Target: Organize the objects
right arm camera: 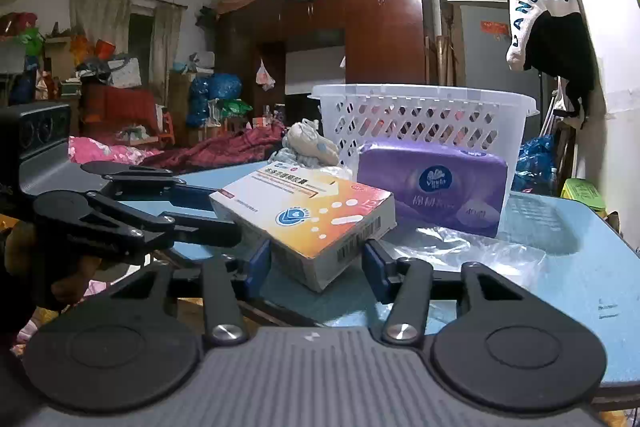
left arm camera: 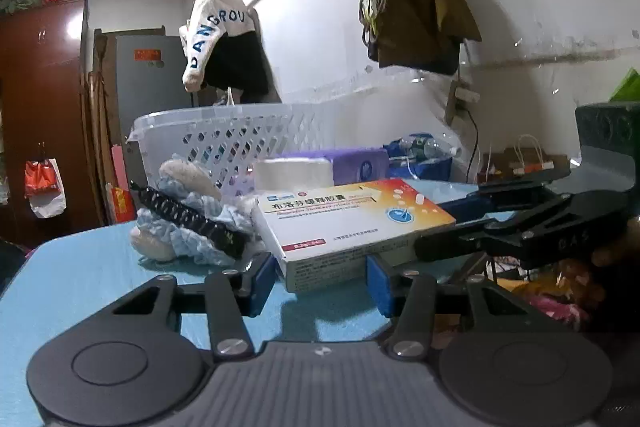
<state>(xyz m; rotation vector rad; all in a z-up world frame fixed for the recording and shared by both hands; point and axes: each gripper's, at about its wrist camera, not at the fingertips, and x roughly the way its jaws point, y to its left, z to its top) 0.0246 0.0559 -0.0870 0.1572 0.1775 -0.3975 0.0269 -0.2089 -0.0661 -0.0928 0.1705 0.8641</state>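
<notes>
Left gripper (left arm camera: 322, 283) & right gripper (right arm camera: 316, 265), jaws apart, each straddled 1 orange-white cardboard medicine box (left arm camera: 348, 223) on blue table (left arm camera: 80, 267), w/ white perforated plastic basket (right arm camera: 420, 119) behind.

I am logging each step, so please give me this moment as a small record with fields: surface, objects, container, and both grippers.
surface: blue table
medicine box: on the table, between the fingers of both grippers
left gripper: open, pads beside the box's near end
right gripper: open, around a box corner
tissue pack: purple, behind the box
cloth pile: beside the box
container: white basket, contents cannot be told
</notes>
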